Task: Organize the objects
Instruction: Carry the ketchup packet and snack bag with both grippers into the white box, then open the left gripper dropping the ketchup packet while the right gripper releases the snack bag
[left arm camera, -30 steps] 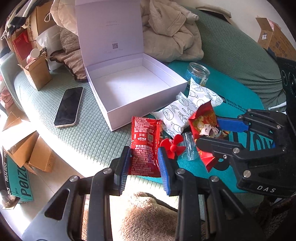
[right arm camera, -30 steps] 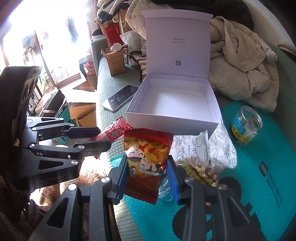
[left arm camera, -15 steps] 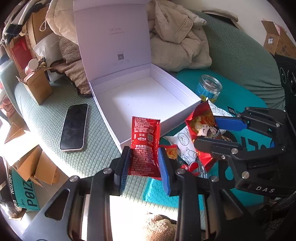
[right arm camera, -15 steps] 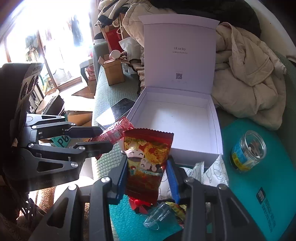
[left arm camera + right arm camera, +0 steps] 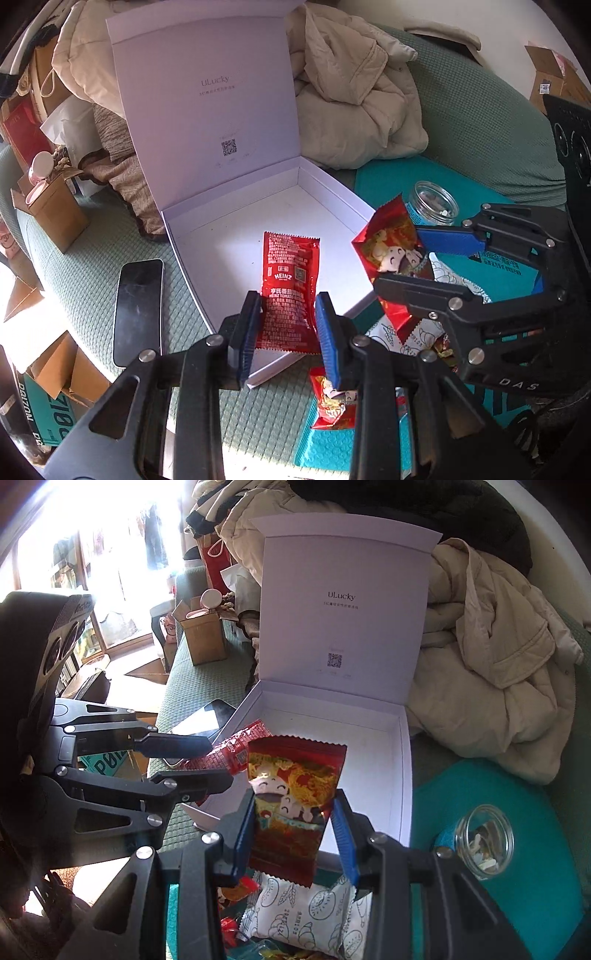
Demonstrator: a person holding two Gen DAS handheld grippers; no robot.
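**Packets over the empty box**

Sorting is only at its beginning, as far as I can judge. I hold the left gripper [image 5: 286, 325] clamped on the ketchup sachet [image 5: 290, 280], and the right gripper [image 5: 295, 830] clamped on the red snack packet [image 5: 293, 801]. Both pairs of fingers press on the sides of their packets, and both packets stand upright above the near corner of the white box [image 5: 236, 258]. Neither one is released yet.

The box sits on the green sofa [image 5: 88, 266] with its lid [image 5: 343, 602] standing open at the back. Inside I see only the bare white floor, so nothing is put away up to now. I think the next step is to lower both packets into it and open the fingers.

More things wait outside the box. On the teal mat [image 5: 554, 853] lie the white pastry packets [image 5: 306, 908] and another small red packet [image 5: 330, 402], just beside the front wall of the box. The glass jar [image 5: 484, 840] stands open on the same mat and holds some small pieces; I cannot tell what they are. A phone [image 5: 138, 306] lies on the sofa to the left of the box, apart from it.
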